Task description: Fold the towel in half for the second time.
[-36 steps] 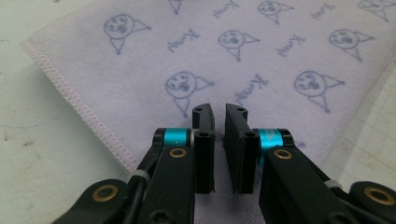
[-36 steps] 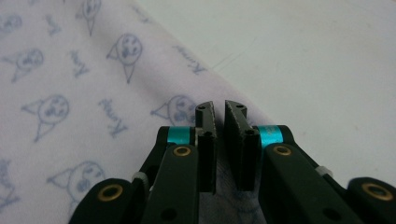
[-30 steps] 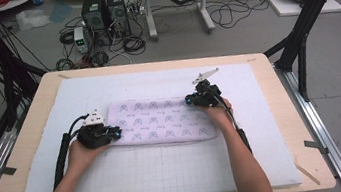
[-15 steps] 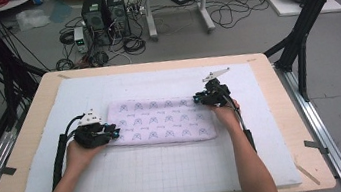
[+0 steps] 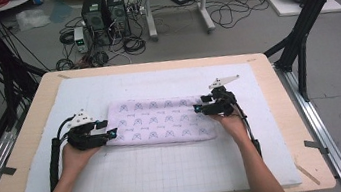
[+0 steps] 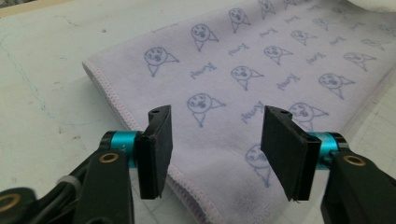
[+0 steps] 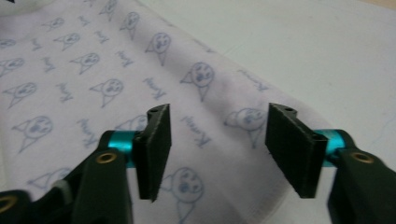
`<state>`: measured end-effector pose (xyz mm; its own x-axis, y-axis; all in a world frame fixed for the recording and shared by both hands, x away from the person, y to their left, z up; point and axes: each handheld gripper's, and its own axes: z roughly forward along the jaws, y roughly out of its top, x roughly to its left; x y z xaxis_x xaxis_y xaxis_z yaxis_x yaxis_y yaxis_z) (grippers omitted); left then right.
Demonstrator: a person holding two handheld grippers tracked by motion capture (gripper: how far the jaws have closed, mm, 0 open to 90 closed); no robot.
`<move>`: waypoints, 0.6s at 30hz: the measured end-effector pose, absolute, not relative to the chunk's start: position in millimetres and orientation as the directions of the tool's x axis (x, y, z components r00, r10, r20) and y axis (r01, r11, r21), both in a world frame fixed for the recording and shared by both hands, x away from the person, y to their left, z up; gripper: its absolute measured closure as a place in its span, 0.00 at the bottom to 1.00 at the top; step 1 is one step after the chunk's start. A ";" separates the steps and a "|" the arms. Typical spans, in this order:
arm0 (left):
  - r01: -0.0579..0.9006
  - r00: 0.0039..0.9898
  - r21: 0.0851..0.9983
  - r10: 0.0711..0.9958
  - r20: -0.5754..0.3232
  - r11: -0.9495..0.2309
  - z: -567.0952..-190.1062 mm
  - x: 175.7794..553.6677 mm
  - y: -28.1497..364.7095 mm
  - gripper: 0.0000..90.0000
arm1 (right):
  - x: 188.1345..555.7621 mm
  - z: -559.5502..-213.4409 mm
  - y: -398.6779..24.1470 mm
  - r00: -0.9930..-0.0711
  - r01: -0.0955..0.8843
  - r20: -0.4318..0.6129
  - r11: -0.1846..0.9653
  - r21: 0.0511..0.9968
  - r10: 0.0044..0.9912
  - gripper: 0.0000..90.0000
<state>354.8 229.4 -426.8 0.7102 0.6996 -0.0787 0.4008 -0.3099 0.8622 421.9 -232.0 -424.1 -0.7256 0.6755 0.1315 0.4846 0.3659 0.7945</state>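
1. High view: folded lilac towel [image 5: 162,120] lay flat at frame centre on the pale grid mat [image 5: 169,172], which covered the wooden table [image 5: 42,94]. Left gripper [image 5: 112,132] sat at the towel's left end, right gripper [image 5: 196,108] at its right end, each held in a hand coming up from the bottom edge.
2. Left gripper view: jaws stood apart, having just been opening, nothing pinched. Towel [image 6: 243,93] with blue cartoon print lay below and beyond them, its stitched edge running to lower centre.
3. Right gripper view: jaws apart too, just opened, no cloth clamped. Towel [image 7: 116,84] spread across left and centre; mat at upper right.
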 end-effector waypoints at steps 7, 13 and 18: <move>0.393 0.714 0.866 0.696 -0.074 -0.310 -424.1 346.5 232.6 0.38 | 401.1 -417.5 -227.6 -0.737 0.454 0.110 0.368 0.812 0.667 0.22; 0.396 0.718 0.857 0.693 -0.066 -0.329 -423.6 337.7 236.9 0.34 | 382.1 -416.9 -228.8 -0.755 0.435 0.082 0.404 0.805 0.650 0.16; 0.389 0.716 0.858 0.696 -0.053 -0.335 -421.6 329.7 241.1 0.32 | 370.9 -414.3 -231.6 -0.756 0.435 0.091 0.394 0.810 0.648 0.13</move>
